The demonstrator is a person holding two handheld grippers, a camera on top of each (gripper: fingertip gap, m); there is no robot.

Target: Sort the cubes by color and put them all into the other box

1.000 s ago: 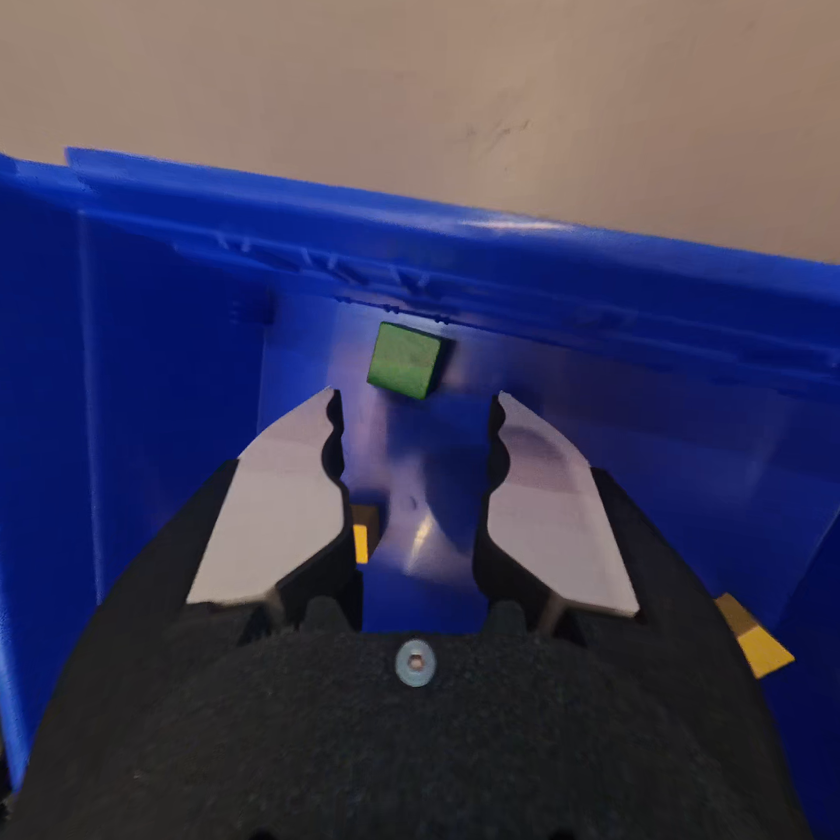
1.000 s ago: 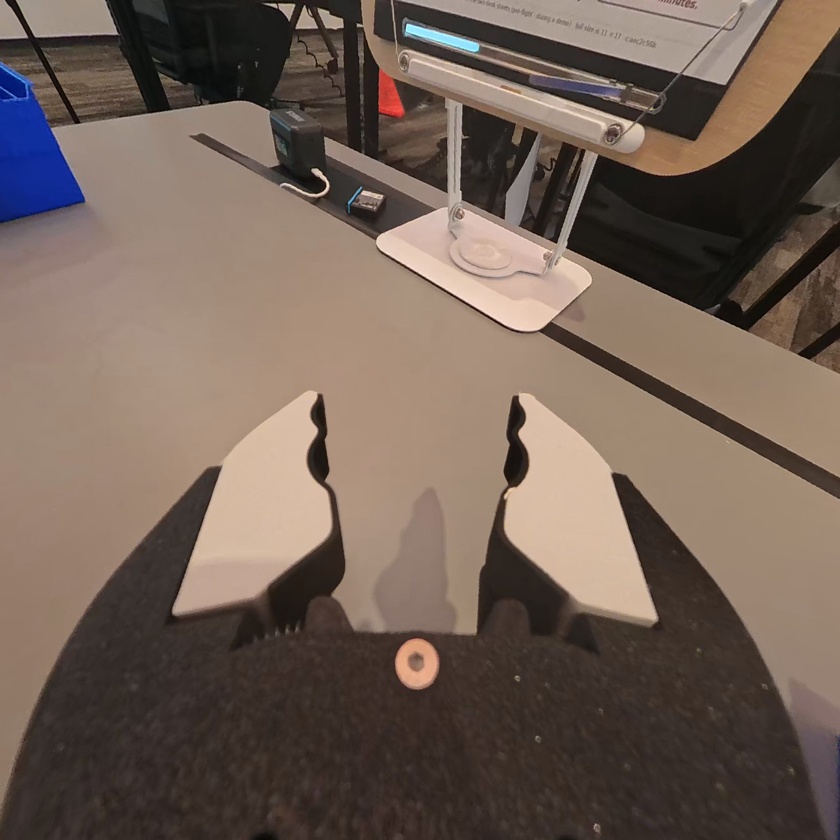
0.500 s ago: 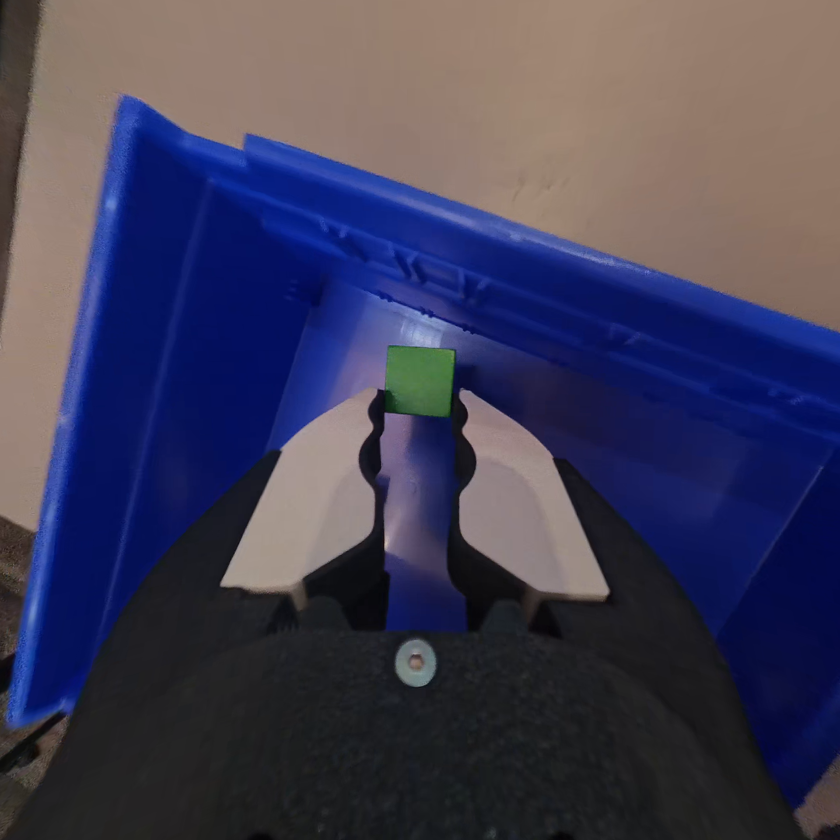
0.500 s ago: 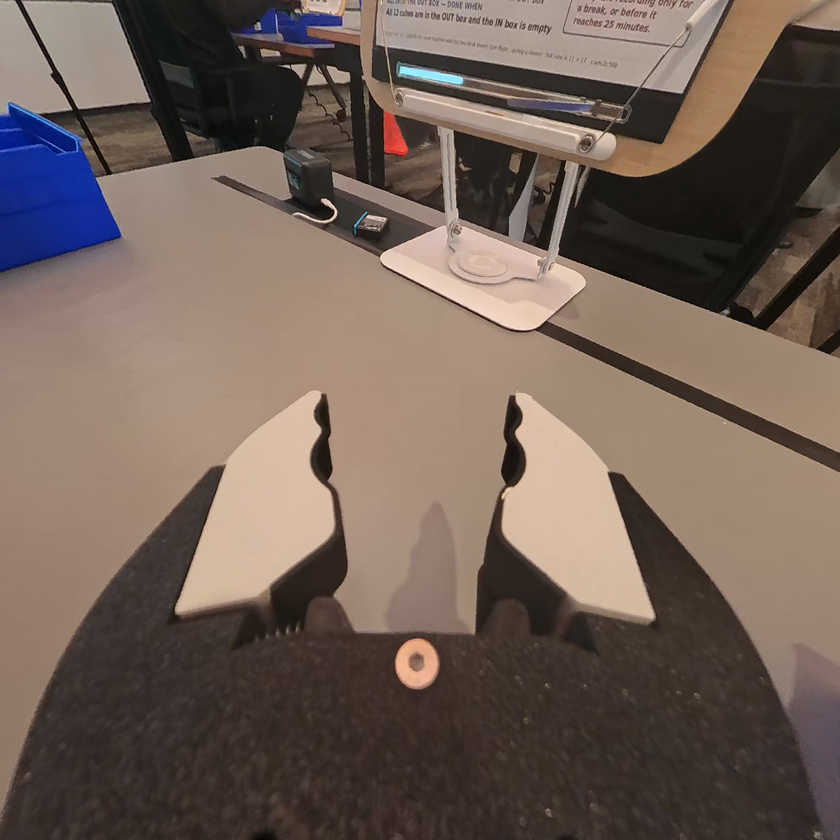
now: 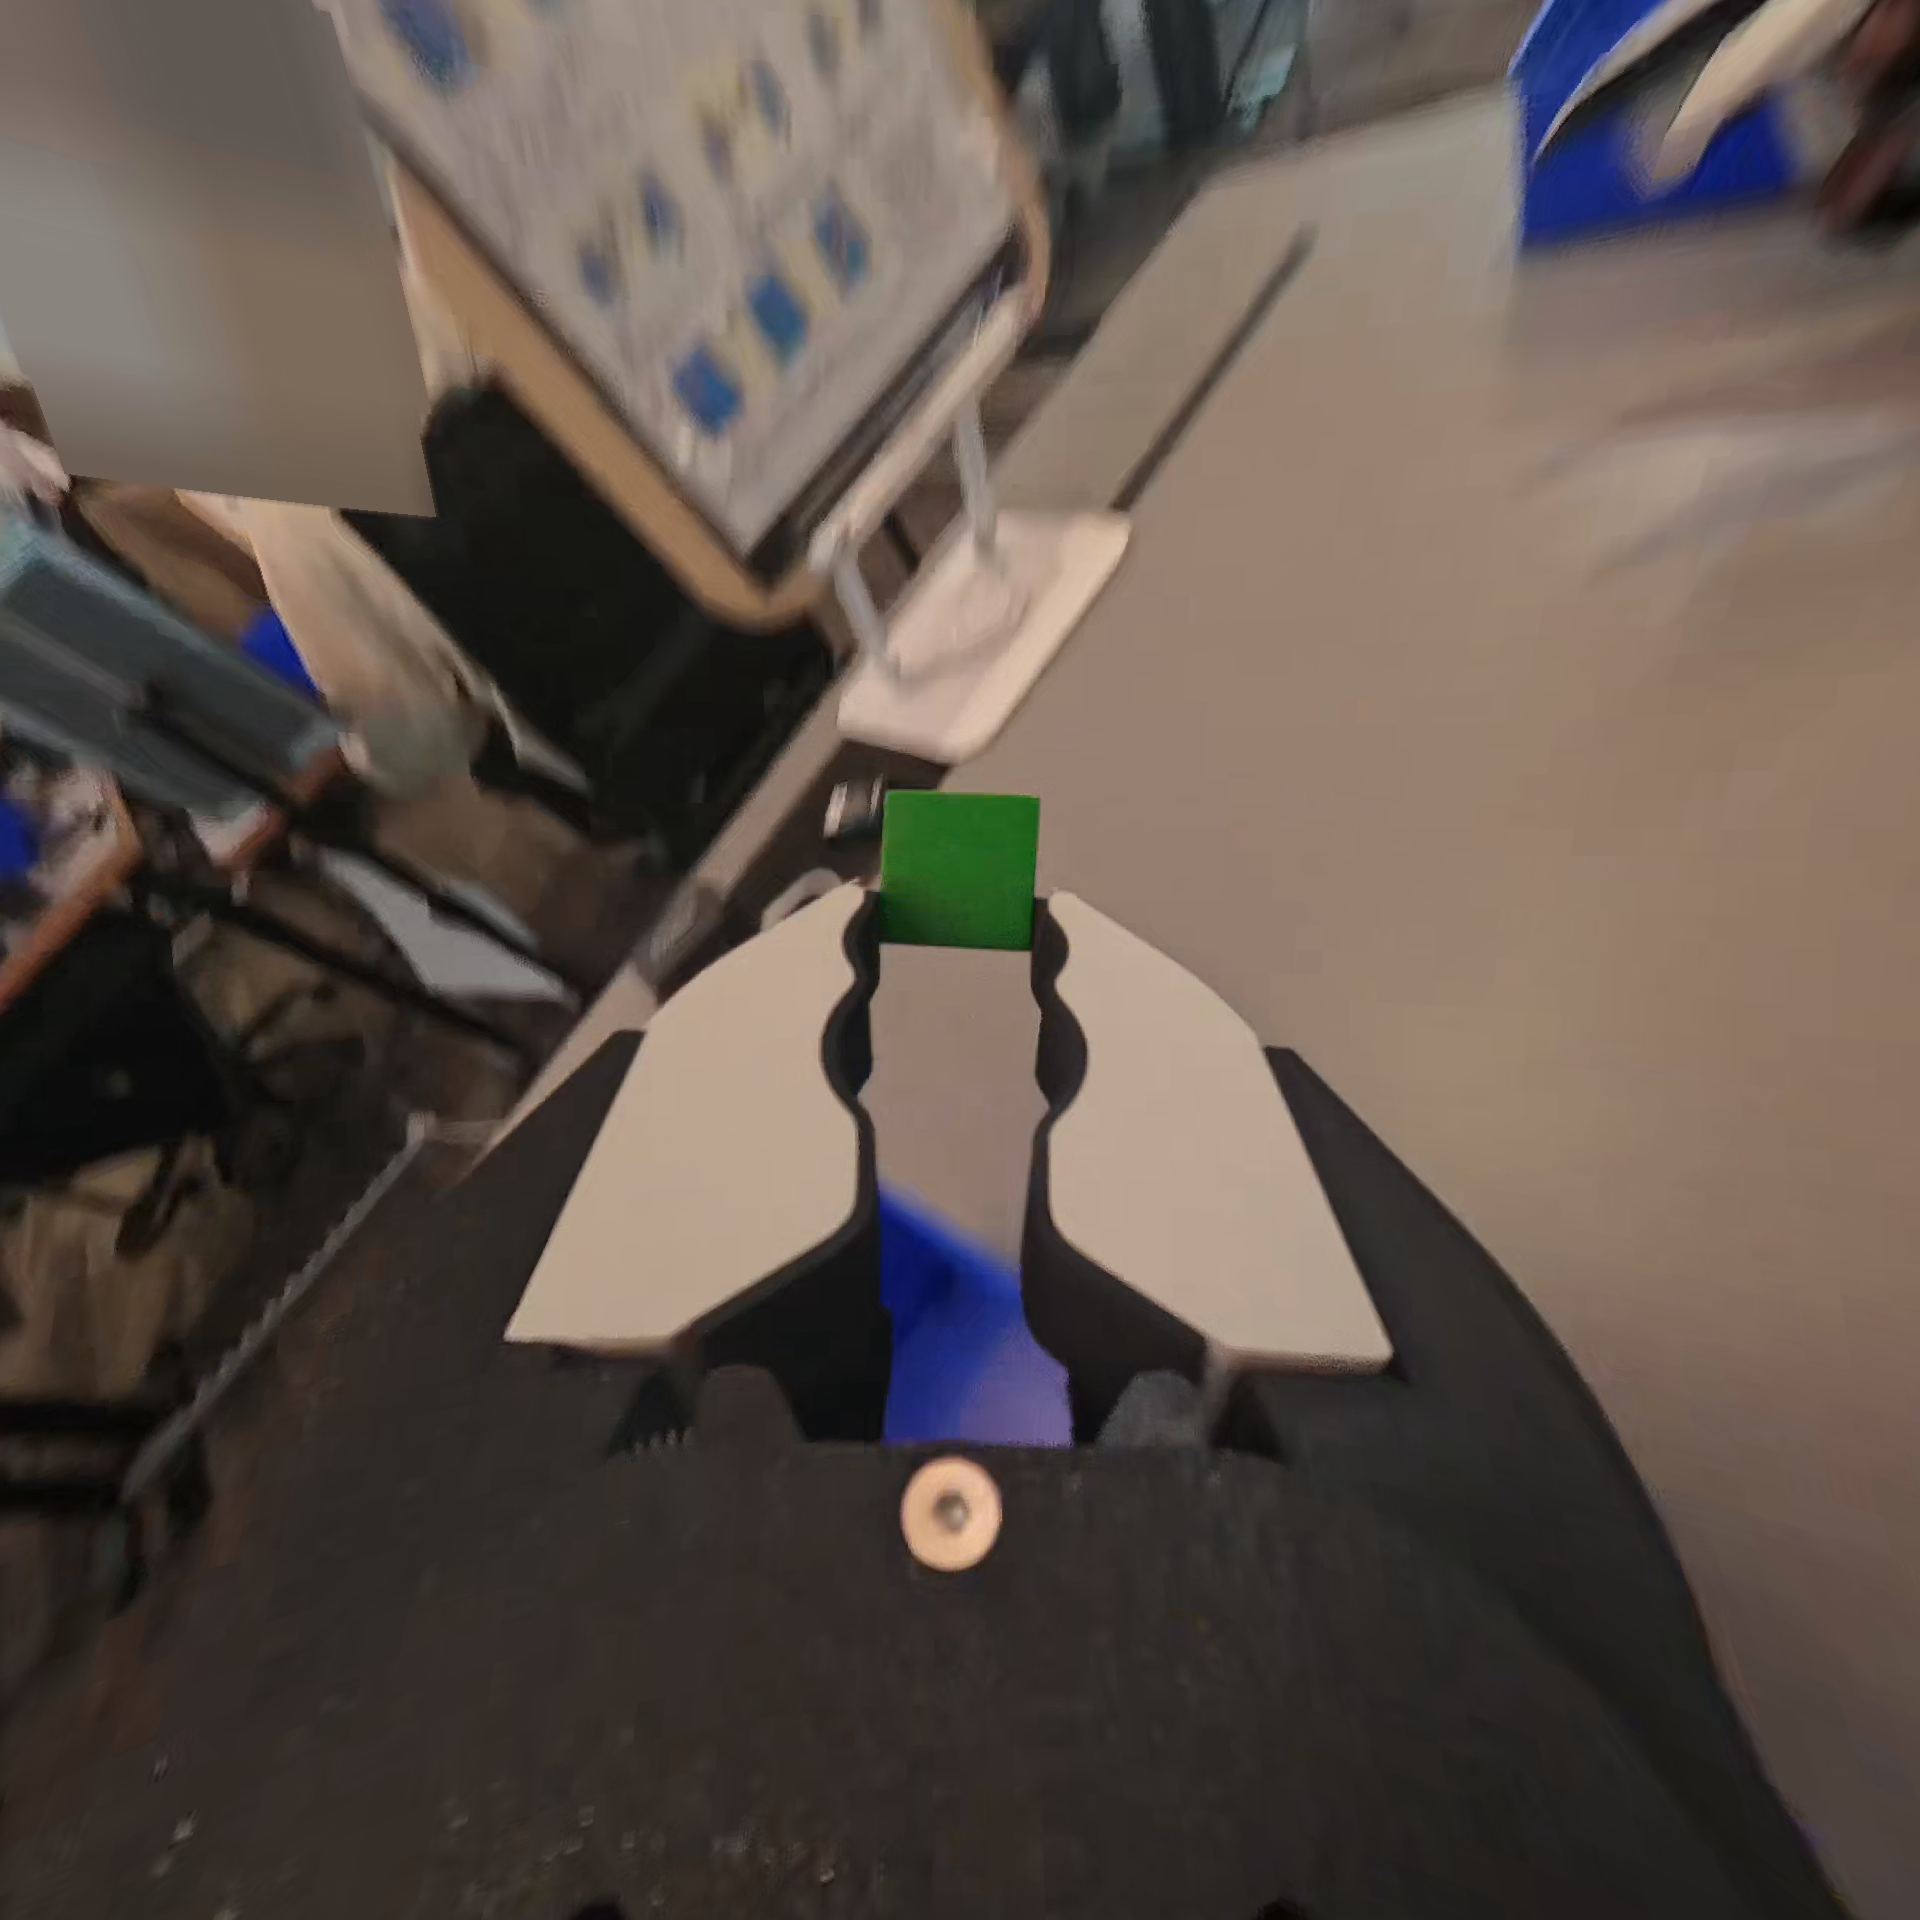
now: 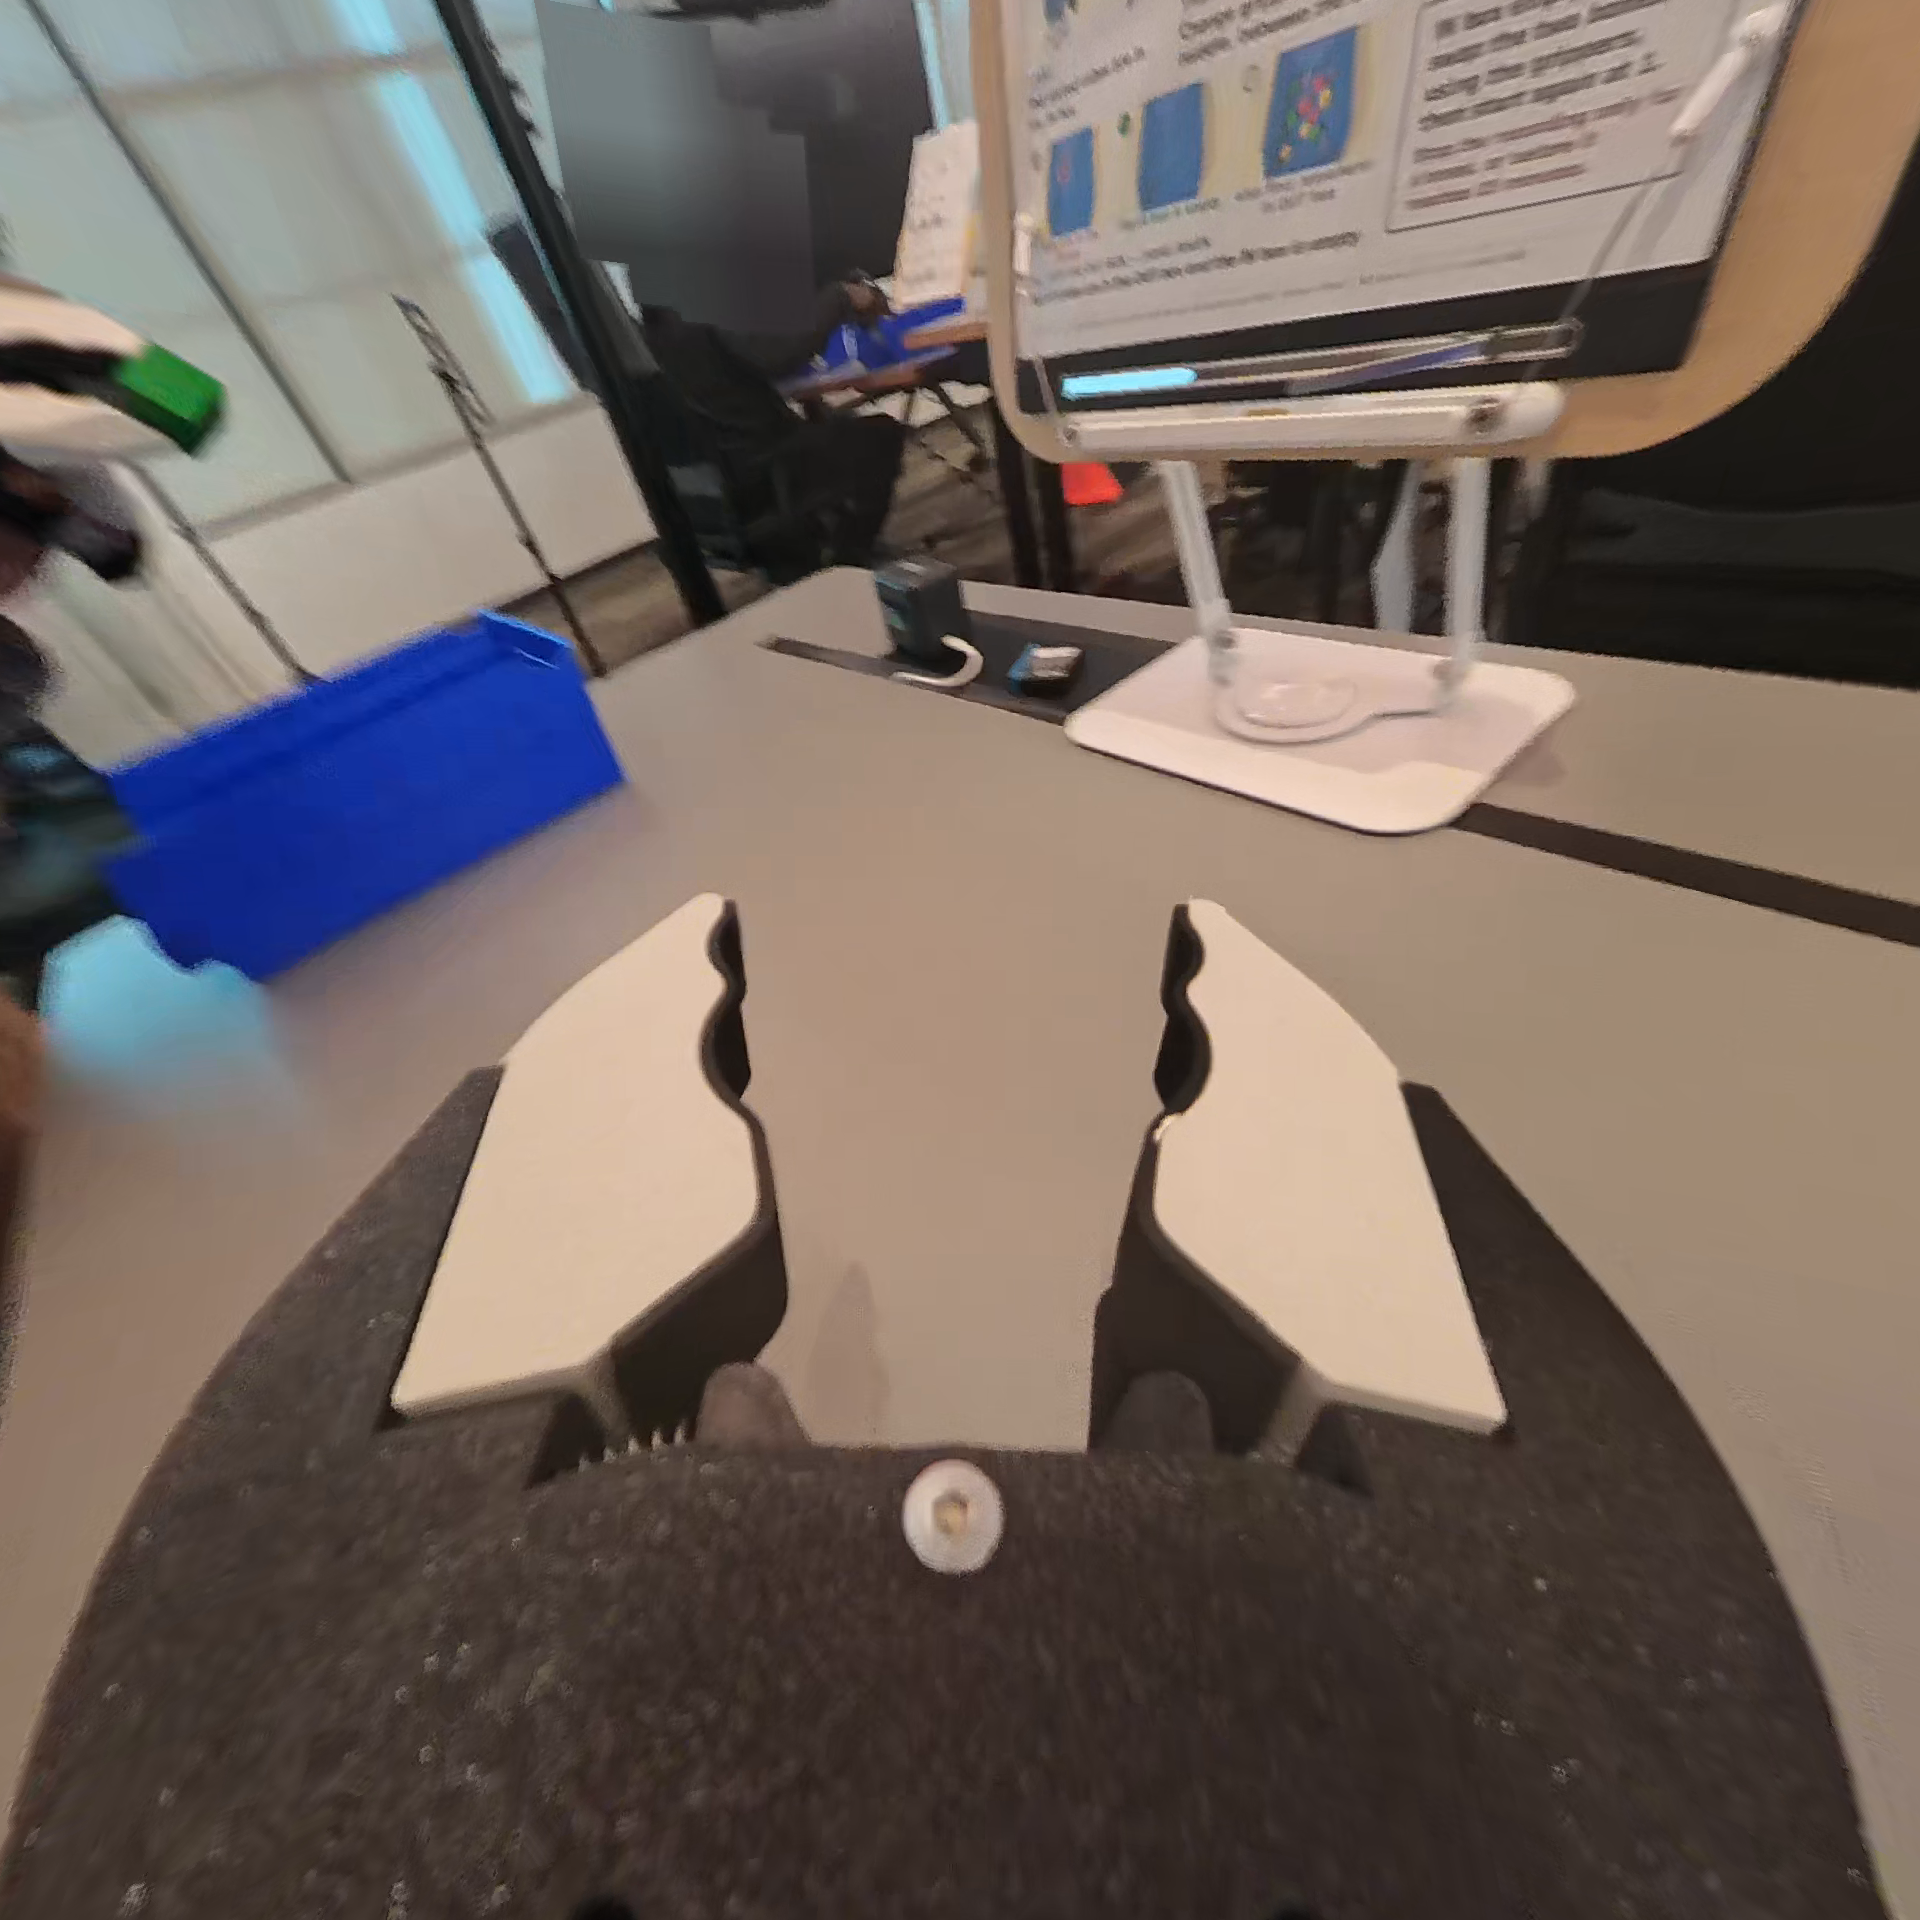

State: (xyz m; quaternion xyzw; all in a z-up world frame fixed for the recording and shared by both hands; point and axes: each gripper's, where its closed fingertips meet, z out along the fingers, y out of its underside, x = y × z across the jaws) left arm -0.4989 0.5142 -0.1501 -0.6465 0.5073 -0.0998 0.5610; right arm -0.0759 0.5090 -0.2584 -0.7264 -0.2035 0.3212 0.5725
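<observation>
Your left gripper is clamped on the green cube, which sits pinched at the very fingertips with most of its face sticking out past them. Half a second ago that cube was held just the same but inside the blue box, with the box wall filling the view; now you have lifted it out and swung round, and the view looks along the grey table toward the white stand and its board, all smeared by motion. A sliver of blue box shows low between the fingers, and another blue box lies far off at top right, too blurred to read inside. Your right gripper hangs over bare table with its jaws wide apart and nothing between them, as it did before, though its view has tilted up since then. From there you see the blue box on the table to the left, and above it, well clear of the rim, the green cube in the left gripper at the picture's edge.
</observation>
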